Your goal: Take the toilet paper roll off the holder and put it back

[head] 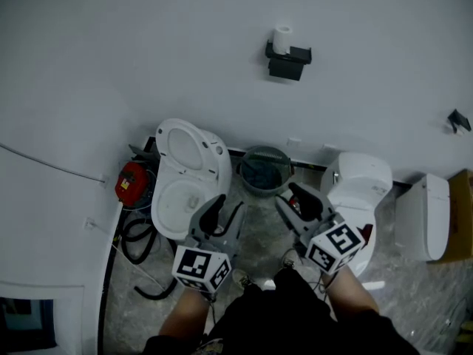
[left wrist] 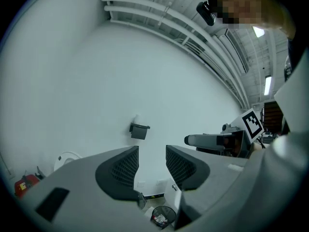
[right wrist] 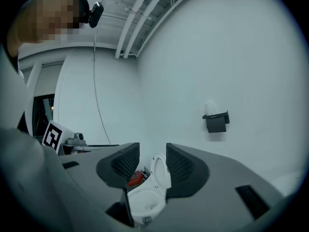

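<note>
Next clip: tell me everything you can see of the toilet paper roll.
The white toilet paper roll is a small, paper-looking cylinder. It stands upright on the flat top of the black wall-mounted holder, toward the holder's left end in the head view, in front of the plain white wall. Only the holder visibly touches it. It looks fairly full, but its core and any loose end are too small to make out.

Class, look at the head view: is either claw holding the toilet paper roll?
No, the roll sits on its holder, well apart from the left claw and the right claw.
</note>
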Demonstrator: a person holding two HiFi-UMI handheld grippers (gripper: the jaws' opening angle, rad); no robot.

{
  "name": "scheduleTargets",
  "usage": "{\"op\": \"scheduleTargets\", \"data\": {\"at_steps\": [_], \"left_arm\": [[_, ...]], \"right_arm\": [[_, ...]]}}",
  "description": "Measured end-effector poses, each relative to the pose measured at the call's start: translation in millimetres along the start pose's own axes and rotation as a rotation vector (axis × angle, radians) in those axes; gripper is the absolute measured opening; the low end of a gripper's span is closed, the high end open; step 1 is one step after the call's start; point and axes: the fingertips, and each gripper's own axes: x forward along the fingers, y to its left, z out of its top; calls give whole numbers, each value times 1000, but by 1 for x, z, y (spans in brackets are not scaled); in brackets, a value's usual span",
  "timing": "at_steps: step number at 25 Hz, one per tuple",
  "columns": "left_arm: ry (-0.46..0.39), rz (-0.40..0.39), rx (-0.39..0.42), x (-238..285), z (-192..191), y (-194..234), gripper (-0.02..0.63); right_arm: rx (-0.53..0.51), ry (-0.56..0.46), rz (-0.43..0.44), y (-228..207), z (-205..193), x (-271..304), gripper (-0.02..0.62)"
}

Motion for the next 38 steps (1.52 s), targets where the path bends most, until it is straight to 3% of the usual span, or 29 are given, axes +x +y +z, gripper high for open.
{"op": "scheduleTargets", "data": {"at_steps": [8,19,26,33,38], "left_arm": [[18,52,0,57,3,14,160],[11,115,28,180,20,-9,167],[43,90,32,246,15,-29,169],[55,46,31,295,18,-8,170],[51,-43,36,338,27,17,172]], "right_arm": [[28,3,38,-56,5,32,178],[61,-39,93,-188,39,48,196],[97,-55,69,-258,51,47,201],[102,-62,12,-298,55,71,202],[79,-77,-64,-321,70,98,202]]}}
